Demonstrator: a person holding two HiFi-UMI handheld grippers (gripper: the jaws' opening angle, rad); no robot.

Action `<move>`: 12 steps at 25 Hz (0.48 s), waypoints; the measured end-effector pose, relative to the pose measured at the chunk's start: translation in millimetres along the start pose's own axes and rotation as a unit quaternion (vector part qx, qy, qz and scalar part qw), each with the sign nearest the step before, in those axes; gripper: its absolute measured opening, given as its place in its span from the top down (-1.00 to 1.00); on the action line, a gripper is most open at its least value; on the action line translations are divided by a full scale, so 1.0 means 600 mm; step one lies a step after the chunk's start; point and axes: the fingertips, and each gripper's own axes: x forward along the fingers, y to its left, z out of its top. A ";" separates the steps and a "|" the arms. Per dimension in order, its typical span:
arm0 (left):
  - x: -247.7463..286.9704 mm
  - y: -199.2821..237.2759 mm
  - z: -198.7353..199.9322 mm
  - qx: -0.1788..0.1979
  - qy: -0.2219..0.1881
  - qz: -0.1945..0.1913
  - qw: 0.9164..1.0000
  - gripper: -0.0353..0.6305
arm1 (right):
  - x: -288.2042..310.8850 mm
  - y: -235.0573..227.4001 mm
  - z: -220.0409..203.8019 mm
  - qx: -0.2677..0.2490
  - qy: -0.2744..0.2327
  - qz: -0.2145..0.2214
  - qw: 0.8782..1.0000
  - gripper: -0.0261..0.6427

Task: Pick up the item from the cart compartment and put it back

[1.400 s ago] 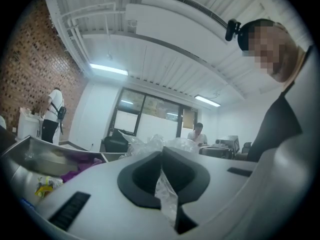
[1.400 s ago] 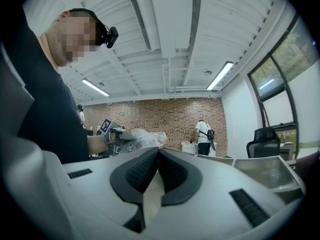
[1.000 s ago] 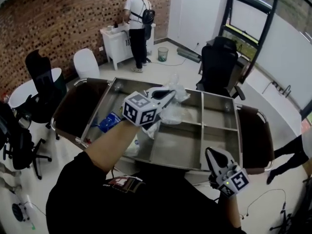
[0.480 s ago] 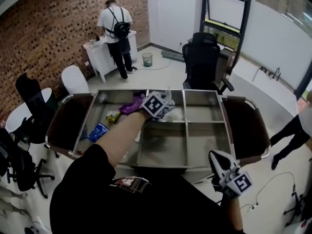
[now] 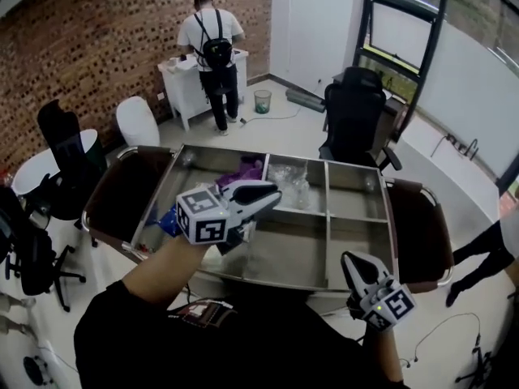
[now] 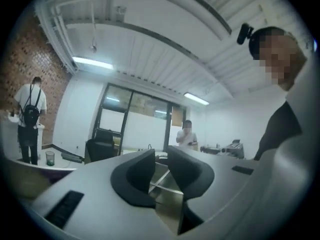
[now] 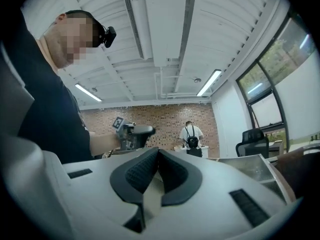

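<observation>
The left gripper (image 5: 272,194) is closing its jaws on nothing above the cart (image 5: 383,225), while the right gripper (image 5: 353,262) is idling near the front rim, jaws pressed together and empty. The clear plastic bag (image 5: 292,186) is lying in the far middle compartment. Jaws closing this far from it are probably risking a missed grab. The left forearm is reaching forward, holding its gripper roughly level.

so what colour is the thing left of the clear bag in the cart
The thing is purple, clearest in the head view.
</observation>
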 end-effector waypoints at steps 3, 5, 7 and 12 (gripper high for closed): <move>-0.096 -0.029 -0.021 -0.037 -0.058 0.008 0.998 0.90 | 0.042 0.012 -0.003 0.017 0.003 0.026 1.000 0.96; -0.140 -0.040 -0.051 -0.052 -0.077 0.030 0.995 0.91 | 0.065 0.017 -0.009 0.035 0.008 0.044 0.998 0.96; -0.169 -0.050 -0.075 -0.066 -0.090 0.042 0.993 0.92 | 0.086 0.019 -0.015 0.044 0.020 0.054 0.997 0.96; -0.200 -0.062 -0.091 -0.070 -0.098 0.036 0.992 0.92 | 0.128 0.042 -0.016 0.031 0.034 0.071 0.996 0.96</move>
